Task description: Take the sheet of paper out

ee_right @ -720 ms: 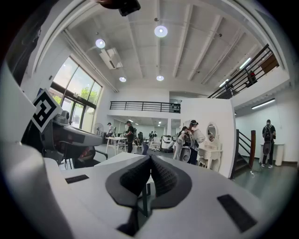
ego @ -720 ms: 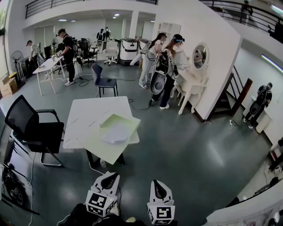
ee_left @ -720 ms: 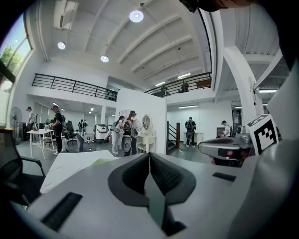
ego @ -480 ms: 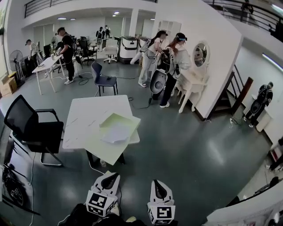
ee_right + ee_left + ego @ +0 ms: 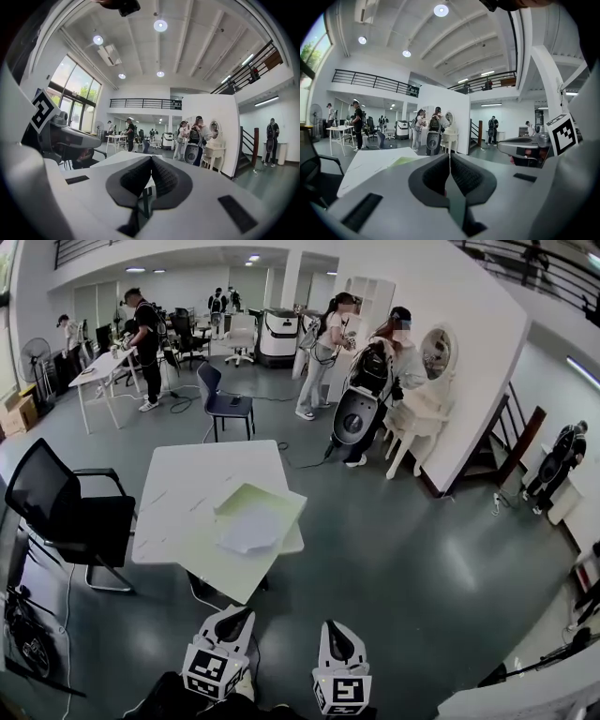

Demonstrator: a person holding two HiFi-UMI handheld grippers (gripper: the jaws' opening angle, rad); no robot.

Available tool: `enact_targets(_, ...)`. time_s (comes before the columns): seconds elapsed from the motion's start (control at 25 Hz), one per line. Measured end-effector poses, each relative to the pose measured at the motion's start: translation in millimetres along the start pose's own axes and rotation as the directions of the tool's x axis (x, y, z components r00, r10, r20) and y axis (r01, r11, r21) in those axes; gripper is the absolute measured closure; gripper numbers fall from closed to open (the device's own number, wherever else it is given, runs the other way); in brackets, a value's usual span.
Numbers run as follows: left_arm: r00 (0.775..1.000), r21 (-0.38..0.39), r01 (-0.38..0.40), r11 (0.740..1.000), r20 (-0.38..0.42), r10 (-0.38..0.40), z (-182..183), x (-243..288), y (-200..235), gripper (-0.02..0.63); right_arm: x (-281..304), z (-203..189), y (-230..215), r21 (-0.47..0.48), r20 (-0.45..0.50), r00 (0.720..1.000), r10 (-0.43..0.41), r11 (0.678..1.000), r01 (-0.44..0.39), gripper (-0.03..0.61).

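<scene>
Task not started, by the look of it. Your left gripper (image 5: 236,618) and right gripper (image 5: 332,634) sit at the bottom edge of the head view, both clenched on nothing and well apart from the table (image 5: 192,479). The paper (image 5: 249,531) lies on the green folder (image 5: 274,505), left of frame centre. Approach, grip and pull-out are all left.

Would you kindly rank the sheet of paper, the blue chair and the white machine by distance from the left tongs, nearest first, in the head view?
1. sheet of paper, on the table ahead of the left tongs.
2. blue chair, beyond the table.
3. white machine, far back.
</scene>
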State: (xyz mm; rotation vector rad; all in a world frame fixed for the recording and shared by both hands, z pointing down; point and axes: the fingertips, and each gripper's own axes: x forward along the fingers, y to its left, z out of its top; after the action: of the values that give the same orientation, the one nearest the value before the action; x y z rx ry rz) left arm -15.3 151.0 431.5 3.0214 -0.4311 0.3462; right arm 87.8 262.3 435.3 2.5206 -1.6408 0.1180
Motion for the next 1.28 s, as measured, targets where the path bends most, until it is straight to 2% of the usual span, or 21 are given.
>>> enact_targets(0.6,1.0,-0.002,-0.013,1.0,-0.004,0.013,20,62,110,0.586,130,20,21,-0.009,-0.004,1.0,0.018,1.0,-0.018,0.561)
enact_targets(0.92,1.0,0.013,0.01,1.0,0.024,-0.01,34,85,163,0.586,179,34,34,-0.02,0.01,1.0,-0.019,1.0,0.019,0.561)
enact_targets(1.28,0.999,-0.013,0.003,1.0,0.032,-0.002,36,112,207,0.586,230,40,43,-0.051,-0.005,1.0,-0.004,0.999,0.004,0.561)
